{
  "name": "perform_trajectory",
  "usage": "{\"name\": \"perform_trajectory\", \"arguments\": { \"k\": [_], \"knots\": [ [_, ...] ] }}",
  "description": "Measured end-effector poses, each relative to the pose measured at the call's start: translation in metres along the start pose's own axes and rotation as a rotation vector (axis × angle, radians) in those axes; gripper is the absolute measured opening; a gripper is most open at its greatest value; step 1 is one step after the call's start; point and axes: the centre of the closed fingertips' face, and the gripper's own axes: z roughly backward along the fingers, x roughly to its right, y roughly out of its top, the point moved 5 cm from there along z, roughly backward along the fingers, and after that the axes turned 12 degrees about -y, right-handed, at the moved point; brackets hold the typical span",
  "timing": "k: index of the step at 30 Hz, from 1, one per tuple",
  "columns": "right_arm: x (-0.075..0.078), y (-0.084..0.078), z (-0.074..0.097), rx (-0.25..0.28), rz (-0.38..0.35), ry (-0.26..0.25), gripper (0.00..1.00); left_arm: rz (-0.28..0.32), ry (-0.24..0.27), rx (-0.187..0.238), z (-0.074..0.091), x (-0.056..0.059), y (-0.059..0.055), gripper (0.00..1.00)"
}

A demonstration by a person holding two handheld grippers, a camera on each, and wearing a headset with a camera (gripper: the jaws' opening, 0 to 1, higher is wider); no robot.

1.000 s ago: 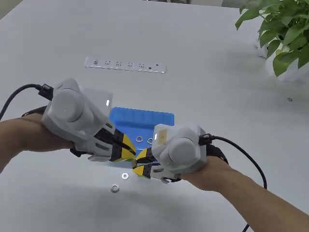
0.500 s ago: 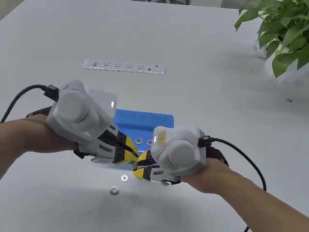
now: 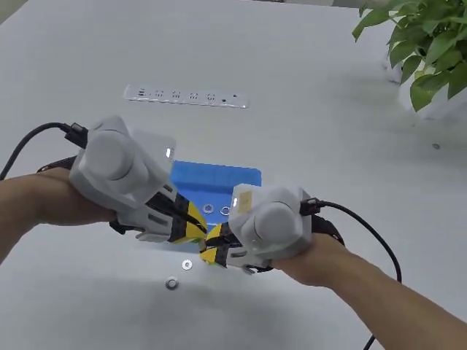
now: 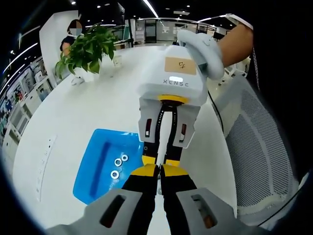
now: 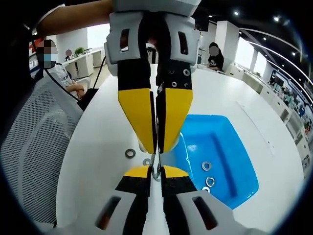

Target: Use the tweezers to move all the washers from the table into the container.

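My left gripper [image 3: 194, 229] and right gripper [image 3: 212, 252] meet tip to tip just in front of the blue container [image 3: 241, 179]. Both sets of yellow-tipped jaws are shut on the thin metal tweezers [image 5: 155, 166], which run between them. In the left gripper view the tweezers [image 4: 161, 149] pass from the right gripper's jaws down into my own left gripper [image 4: 159, 172]. Three washers [image 5: 206, 166] lie inside the container [image 5: 230, 147]. Two washers [image 3: 187, 265] lie on the white table just below the grippers, with another [image 3: 171, 284] a little nearer me.
A white power strip [image 3: 186, 97] lies on the table beyond the container. A leafy green plant [image 3: 427, 44] stands at the far right corner. A grey mesh chair [image 5: 39, 137] is off the table's near side. People sit in the room behind.
The left gripper has shifted slightly right, closer over the right one. Both stay closed together at the tips. The washers have not moved.
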Motion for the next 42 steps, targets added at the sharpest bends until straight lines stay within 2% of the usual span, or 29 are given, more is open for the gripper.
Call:
{"name": "perform_trajectory", "arguments": {
  "k": [8, 16, 33, 42],
  "knots": [
    [-0.002, -0.001, 0.002, -0.007, -0.010, 0.002, 0.09, -0.002, -0.015, 0.002, -0.003, 0.002, 0.003, 0.06],
    [-0.003, 0.004, 0.005, -0.001, -0.005, 0.001, 0.09, -0.003, -0.013, 0.003, 0.002, 0.004, 0.004, 0.06],
    [-0.002, 0.026, 0.019, 0.004, 0.019, 0.011, 0.09, -0.012, -0.001, 0.009, 0.022, 0.013, 0.021, 0.06],
    [0.008, 0.041, 0.029, 0.002, 0.036, 0.007, 0.09, -0.029, 0.013, 0.021, 0.036, 0.011, 0.033, 0.06]
  ]
}}
